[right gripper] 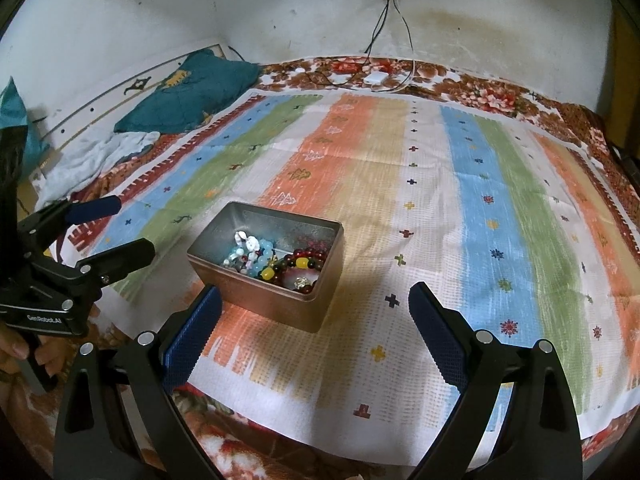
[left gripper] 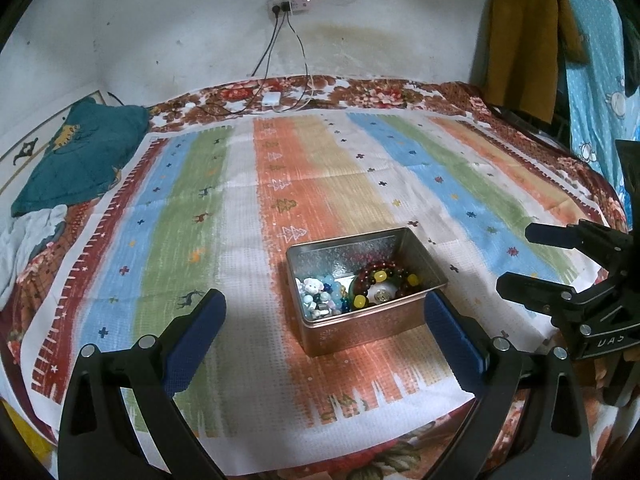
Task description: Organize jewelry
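Observation:
An open metal tin (left gripper: 416, 256) (right gripper: 280, 312) stands on the striped cloth (left gripper: 328, 188) (right gripper: 400, 184). Inside lie a dark red bead bracelet with yellow beads (left gripper: 384, 276) (right gripper: 304, 262) and a heap of pale blue and white beads (left gripper: 322, 294) (right gripper: 250, 252). My left gripper (left gripper: 326, 310) is open, its blue pads either side of the tin's near wall, a little short of it. My right gripper (right gripper: 314, 300) is open too, to the right of the tin, its left pad (right gripper: 196, 332) near the tin's front corner. Each gripper shows in the other's view: the right one (left gripper: 516, 262), the left one (right gripper: 134, 226).
A floral bedspread (left gripper: 384, 92) lies under the cloth. A teal pillow (left gripper: 80, 152) (right gripper: 192, 92) and white cloth (right gripper: 100, 152) lie at the left. A white charger (left gripper: 271, 100) (right gripper: 376, 78) with cables sits by the far wall. Clothes (left gripper: 520, 40) hang at the right. A hand (right gripper: 20, 350) holds the left gripper.

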Available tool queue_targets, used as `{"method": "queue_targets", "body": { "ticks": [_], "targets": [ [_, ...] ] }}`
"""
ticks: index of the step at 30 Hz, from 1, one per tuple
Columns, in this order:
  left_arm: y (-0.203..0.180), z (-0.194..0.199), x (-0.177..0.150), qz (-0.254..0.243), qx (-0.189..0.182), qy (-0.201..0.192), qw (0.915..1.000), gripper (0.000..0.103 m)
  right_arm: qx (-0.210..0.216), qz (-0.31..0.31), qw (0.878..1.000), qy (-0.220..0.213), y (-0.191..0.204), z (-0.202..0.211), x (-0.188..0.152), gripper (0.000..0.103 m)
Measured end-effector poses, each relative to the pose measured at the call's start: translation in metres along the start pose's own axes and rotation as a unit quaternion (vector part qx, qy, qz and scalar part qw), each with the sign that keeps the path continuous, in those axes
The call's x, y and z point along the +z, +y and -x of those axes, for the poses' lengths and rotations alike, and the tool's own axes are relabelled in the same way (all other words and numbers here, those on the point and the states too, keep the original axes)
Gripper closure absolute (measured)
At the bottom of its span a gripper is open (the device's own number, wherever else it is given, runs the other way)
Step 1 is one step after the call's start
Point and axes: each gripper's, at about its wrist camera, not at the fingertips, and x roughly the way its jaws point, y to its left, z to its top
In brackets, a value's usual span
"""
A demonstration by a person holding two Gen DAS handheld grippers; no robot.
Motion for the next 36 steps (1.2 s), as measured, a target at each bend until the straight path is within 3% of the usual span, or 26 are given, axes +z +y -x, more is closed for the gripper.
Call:
{"method": "queue_targets", "body": {
  "ticks": [36],
  "targets": [
    [0.0053, 0.0022, 0.0005, 0.021, -0.003, -0.002, 0.9998, 0.006, -0.009, 0.006, 1.000, 0.013, -0.0015, -0.0066, -0.0039, 0.008]
  ]
}}
